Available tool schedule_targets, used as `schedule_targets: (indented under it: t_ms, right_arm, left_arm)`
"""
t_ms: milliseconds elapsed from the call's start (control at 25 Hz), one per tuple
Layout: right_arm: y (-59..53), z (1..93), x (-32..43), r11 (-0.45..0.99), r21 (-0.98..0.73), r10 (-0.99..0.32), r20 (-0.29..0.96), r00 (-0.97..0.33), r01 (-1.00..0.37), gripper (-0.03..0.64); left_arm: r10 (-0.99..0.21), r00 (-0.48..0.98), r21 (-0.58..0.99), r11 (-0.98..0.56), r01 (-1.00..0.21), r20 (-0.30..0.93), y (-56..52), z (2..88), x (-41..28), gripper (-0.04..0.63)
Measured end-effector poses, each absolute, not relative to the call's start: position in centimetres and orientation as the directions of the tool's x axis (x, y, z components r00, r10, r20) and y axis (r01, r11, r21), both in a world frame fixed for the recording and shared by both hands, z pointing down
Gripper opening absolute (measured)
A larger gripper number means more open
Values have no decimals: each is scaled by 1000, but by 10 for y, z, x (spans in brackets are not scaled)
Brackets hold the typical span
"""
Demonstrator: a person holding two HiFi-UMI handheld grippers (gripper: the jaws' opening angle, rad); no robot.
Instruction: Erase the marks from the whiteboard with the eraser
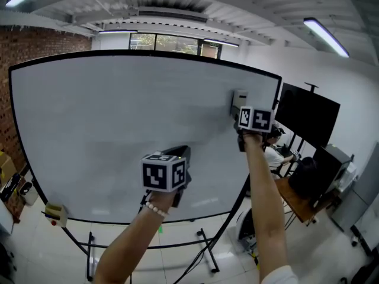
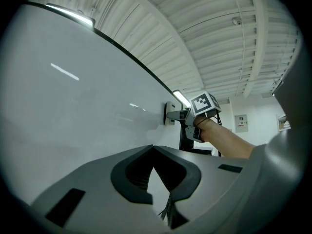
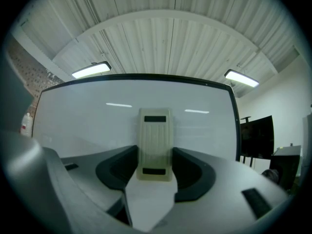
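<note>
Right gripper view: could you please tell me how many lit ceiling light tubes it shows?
2. One lit ceiling light tube is upper left, above the white whiteboard; the other is upper right. Streaks on the board are reflections; others may be hidden.

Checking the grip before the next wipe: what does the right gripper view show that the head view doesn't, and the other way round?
Only the right gripper view: the right gripper with its jaws clamped on both sides of the eraser, whose ridged back faces the camera. Only the head view: the left gripper held lower before the board, the board's stand, and a small yellowish block at its lower left corner. Both: the whiteboard, no clear marks visible, and the black monitor to its right.
</note>
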State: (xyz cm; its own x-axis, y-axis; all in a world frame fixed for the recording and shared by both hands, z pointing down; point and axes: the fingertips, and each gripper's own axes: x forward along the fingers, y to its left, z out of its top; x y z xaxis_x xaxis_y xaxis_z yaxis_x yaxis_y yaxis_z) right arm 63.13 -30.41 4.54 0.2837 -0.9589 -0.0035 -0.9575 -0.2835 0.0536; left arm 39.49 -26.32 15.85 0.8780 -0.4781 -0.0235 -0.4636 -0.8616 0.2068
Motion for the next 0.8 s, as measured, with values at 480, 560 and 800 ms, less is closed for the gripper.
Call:
schedule_targets:
  t_ms: [480, 560, 800]
  right_arm:
    - [-318, 43, 568, -266, 59, -964, -11, 266, -962, 249]
    - [-322, 45, 551, -262, 70, -965, -8, 262, -963, 249]
    - [-335, 44, 502, -226, 80, -974, -9, 226, -971, 247]
  left_arm:
    - [-503, 864, 217, -847, -486, -31, -278, 159, 346, -12]
    - [-511, 859, 212, -843, -494, -31, -281, 161, 335, -12]
    - [-527, 849, 211, -835, -509, -36, -288, 160, 310, -12]
